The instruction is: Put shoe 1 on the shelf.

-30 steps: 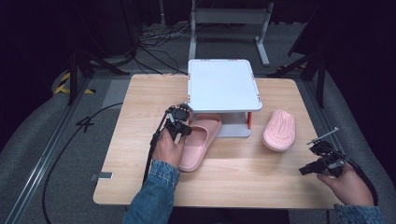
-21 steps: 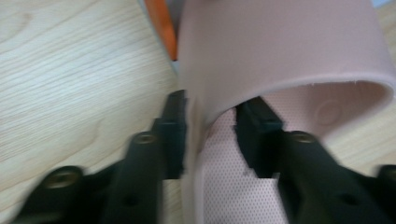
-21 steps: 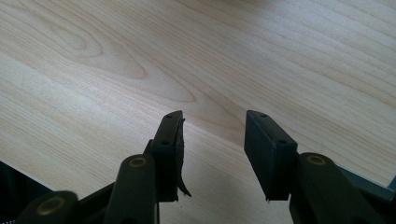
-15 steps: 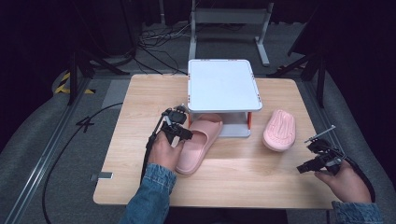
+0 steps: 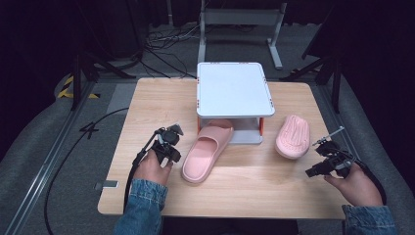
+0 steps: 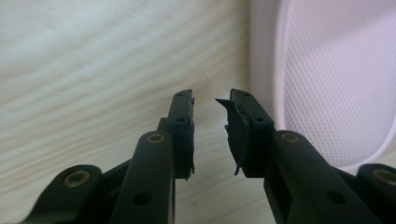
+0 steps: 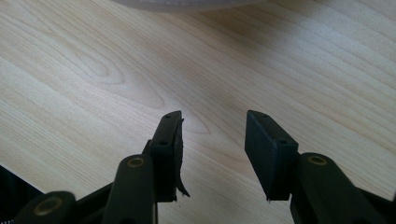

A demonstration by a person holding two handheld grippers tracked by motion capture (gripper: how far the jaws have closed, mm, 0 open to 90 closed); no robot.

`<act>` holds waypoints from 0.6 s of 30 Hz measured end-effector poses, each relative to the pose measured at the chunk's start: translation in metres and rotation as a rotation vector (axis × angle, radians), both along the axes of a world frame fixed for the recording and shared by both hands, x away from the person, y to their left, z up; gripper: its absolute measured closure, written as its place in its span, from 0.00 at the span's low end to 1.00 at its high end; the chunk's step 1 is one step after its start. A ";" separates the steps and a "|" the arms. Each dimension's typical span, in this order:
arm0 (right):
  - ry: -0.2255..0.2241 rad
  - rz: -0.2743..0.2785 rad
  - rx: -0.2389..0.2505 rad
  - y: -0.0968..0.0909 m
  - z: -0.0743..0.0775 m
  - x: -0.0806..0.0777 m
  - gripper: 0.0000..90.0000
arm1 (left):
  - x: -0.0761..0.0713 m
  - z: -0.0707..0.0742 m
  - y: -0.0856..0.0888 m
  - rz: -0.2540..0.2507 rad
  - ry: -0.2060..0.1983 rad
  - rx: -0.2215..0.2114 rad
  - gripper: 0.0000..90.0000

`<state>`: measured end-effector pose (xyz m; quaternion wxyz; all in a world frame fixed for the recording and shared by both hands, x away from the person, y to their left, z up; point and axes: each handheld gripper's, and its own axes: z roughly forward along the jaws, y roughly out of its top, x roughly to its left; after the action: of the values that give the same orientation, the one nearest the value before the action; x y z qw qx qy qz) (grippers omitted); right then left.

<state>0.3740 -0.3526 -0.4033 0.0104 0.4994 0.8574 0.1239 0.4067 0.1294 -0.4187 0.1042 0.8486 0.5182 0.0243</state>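
Note:
A pink slipper [image 5: 205, 152] lies upright on the wooden table [image 5: 147, 103], its toe tucked under the white raised shelf [image 5: 232, 88]. My left gripper [image 5: 172, 133] hovers just left of it. Its jaws have just been closing to a narrow gap [image 6: 210, 130] with nothing between them, and the slipper's dotted pink surface [image 6: 336, 84] is to their right. A second pink slipper [image 5: 292, 136] lies sole up to the right of the shelf. My right gripper [image 5: 314, 157] is near that slipper's heel, open [image 7: 212, 154] over bare wood.
The white shelf stands on short orange legs [image 5: 261, 126] at the table's middle back. A cable [image 5: 98, 122] trails off the table's left side from the left gripper. Metal stands and cables sit on the dark floor beyond the table.
My left gripper has drawn back from the upright slipper, leftward and toward the person. The slipper stays with its toe under the shelf. The right hand has kept still.

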 end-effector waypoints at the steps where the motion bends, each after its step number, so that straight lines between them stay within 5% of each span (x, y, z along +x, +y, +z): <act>1: -0.004 0.004 0.001 0.000 0.000 0.000 0.63 | -0.001 -0.003 -0.004 -0.019 0.016 0.001 0.80; 6: -0.007 -0.004 0.003 -0.003 0.001 0.000 0.63 | -0.007 -0.005 -0.020 -0.066 0.054 0.012 0.82; 10: -0.001 -0.007 -0.001 -0.002 0.000 0.000 0.63 | -0.012 -0.006 -0.039 -0.133 0.067 -0.022 0.81; 18: -0.005 -0.005 -0.002 -0.002 0.000 0.000 0.63 | -0.019 -0.008 -0.063 -0.192 0.040 -0.052 0.79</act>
<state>0.3736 -0.3549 -0.4034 0.0135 0.5012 0.8563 0.1244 0.3872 0.0663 -0.4272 0.1175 0.8916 0.4370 -0.0164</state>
